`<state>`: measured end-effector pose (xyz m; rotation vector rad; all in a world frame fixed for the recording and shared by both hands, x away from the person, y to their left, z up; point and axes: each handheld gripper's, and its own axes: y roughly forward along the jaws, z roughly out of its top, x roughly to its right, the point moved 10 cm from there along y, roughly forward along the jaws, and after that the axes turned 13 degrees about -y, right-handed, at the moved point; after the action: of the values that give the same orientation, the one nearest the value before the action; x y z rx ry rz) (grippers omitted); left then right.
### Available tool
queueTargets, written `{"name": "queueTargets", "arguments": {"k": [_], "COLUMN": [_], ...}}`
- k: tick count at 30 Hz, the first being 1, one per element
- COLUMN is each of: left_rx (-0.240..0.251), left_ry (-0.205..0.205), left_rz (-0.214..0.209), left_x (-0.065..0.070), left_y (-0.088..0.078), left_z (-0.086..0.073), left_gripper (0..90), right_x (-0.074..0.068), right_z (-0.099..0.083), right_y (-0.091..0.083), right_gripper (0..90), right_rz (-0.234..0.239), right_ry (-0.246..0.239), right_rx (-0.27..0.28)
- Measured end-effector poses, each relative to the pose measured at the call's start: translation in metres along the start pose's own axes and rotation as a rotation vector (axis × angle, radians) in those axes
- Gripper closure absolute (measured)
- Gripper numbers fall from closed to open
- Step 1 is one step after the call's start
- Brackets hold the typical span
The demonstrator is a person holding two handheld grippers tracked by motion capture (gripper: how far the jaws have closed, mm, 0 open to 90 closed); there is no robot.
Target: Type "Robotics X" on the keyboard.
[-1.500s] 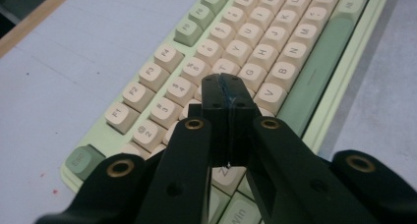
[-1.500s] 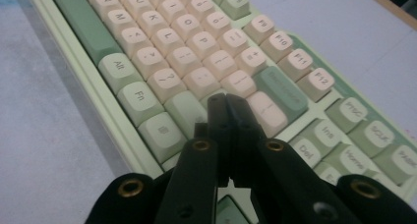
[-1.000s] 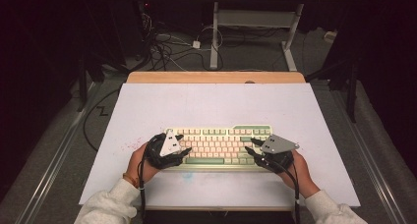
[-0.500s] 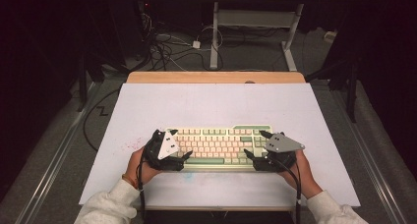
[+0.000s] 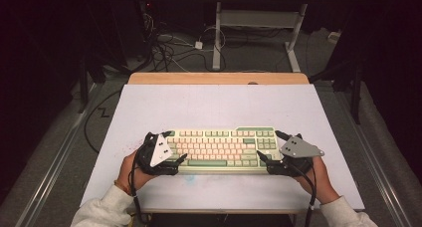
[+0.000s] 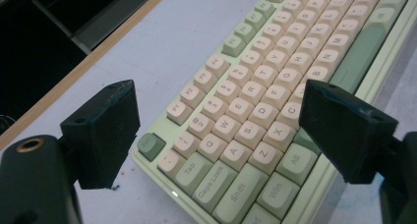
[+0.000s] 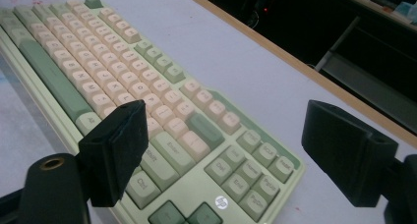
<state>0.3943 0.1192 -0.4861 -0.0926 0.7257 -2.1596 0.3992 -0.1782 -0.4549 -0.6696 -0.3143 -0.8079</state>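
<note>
Lies lengthwise across the near part of the white table, this keyboard, one short end between the spread, empty jaws of each of the left tongs and right tongs, both just opened, equally near.

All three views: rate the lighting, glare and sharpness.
High view: table evenly lit, room behind dark, keyboard slightly soft. Left gripper view: key legends crisp, near jaws soft. Right gripper view: dimmer, legends blurred, no strong glare.
</note>
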Motion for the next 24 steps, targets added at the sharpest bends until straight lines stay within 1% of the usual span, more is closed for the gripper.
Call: {"name": "queueTargets", "arguments": {"k": [4,8,9,12,13,14,16,17,21,24], "left_rx": [0.02,0.015,0.014,0.017,0.02,0.017,0.013,0.016,0.018,0.017], "left_ry": [-0.006,0.0,0.005,0.001,-0.001,0.005,0.012,0.008,0.007,0.005], "left_rz": [0.007,0.01,0.013,0.01,0.009,0.008,0.017,0.012,0.026,0.032], "left_x": [-0.003,-0.004,-0.005,-0.004,-0.004,-0.004,-0.004,-0.004,-0.006,-0.008], "left_y": [-0.007,-0.012,-0.013,-0.016,-0.017,-0.018,-0.019,-0.02,-0.024,-0.027], "left_z": [0.0,-0.002,-0.003,-0.006,-0.007,-0.008,-0.01,-0.011,-0.015,-0.018], "left_gripper": [14.9,14.9,14.9,14.9,14.9,14.9,14.9,14.9,14.9,14.9], "right_x": [0.004,0.007,0.007,0.008,0.008,0.008,0.009,0.01,0.012,0.013], "right_z": [-0.001,-0.003,-0.005,-0.01,-0.011,-0.012,-0.013,-0.013,-0.018,-0.022], "right_y": [-0.009,-0.015,-0.016,-0.018,-0.019,-0.021,-0.023,-0.025,-0.031,-0.034], "right_gripper": [18.5,17.7,17.7,17.6,17.7,17.7,17.7,17.6,17.7,17.7], "right_rz": [-0.025,-0.04,-0.045,-0.077,-0.076,-0.074,-0.081,-0.084,-0.093,-0.103], "right_ry": [-0.008,-0.003,-0.003,-0.019,-0.018,-0.014,-0.008,-0.007,0.008,-0.005], "right_rx": [0.003,0.002,-0.005,-0.026,-0.023,-0.021,-0.014,-0.015,-0.013,-0.023]}}
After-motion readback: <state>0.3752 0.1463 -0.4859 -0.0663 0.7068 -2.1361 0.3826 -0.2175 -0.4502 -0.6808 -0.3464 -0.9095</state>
